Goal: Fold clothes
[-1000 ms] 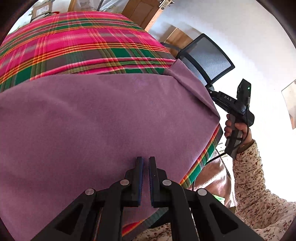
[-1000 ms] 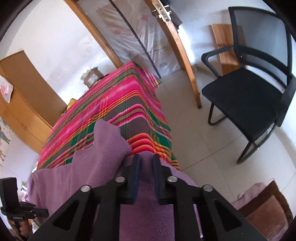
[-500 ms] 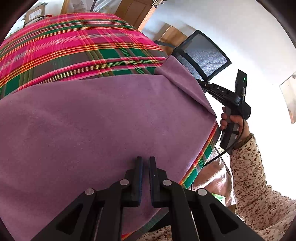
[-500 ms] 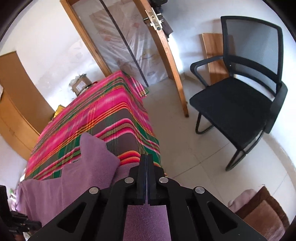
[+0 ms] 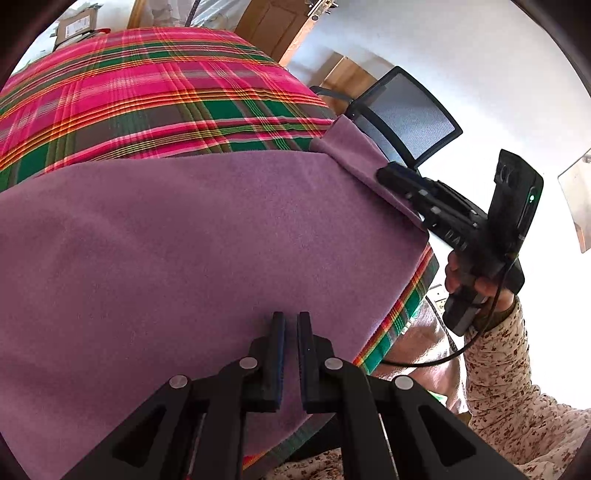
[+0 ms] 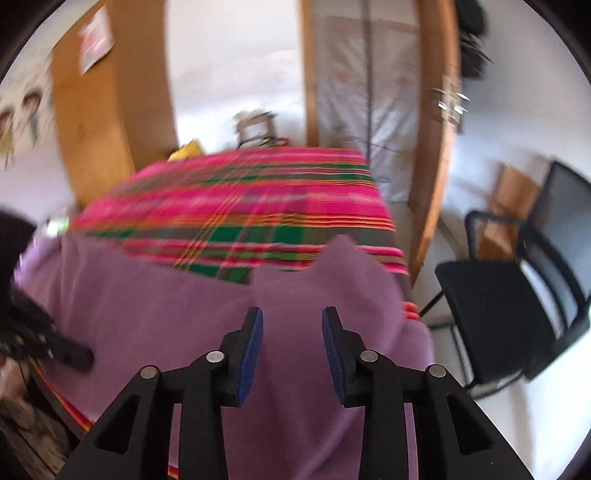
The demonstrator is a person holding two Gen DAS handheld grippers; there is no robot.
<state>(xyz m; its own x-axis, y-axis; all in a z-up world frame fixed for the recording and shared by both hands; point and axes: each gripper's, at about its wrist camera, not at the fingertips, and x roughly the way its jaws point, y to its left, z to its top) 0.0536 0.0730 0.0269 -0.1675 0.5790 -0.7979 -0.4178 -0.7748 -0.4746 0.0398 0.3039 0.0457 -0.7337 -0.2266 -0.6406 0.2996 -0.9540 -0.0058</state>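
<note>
A purple garment (image 5: pixel 207 240) lies spread over the near end of a table with a pink and green plaid cloth (image 5: pixel 147 88). My left gripper (image 5: pixel 290 321) hovers over the garment's near edge, its jaws a narrow gap apart with nothing between them. My right gripper (image 6: pixel 292 317) is open and empty above the garment (image 6: pixel 184 325), near its folded right corner (image 6: pixel 343 258). It also shows in the left wrist view (image 5: pixel 391 175), at the garment's right corner. The right wrist view is blurred by motion.
A black mesh chair (image 6: pixel 517 302) stands on the floor right of the table. A wooden door frame (image 6: pixel 432 147) and a wooden cabinet (image 6: pixel 103 122) stand beyond the table. A cardboard box (image 5: pixel 74 27) sits at the far end.
My right gripper shut on the garment's right corner half a second ago; now it has opened wide and swung left over the garment. My left gripper has stayed put.
</note>
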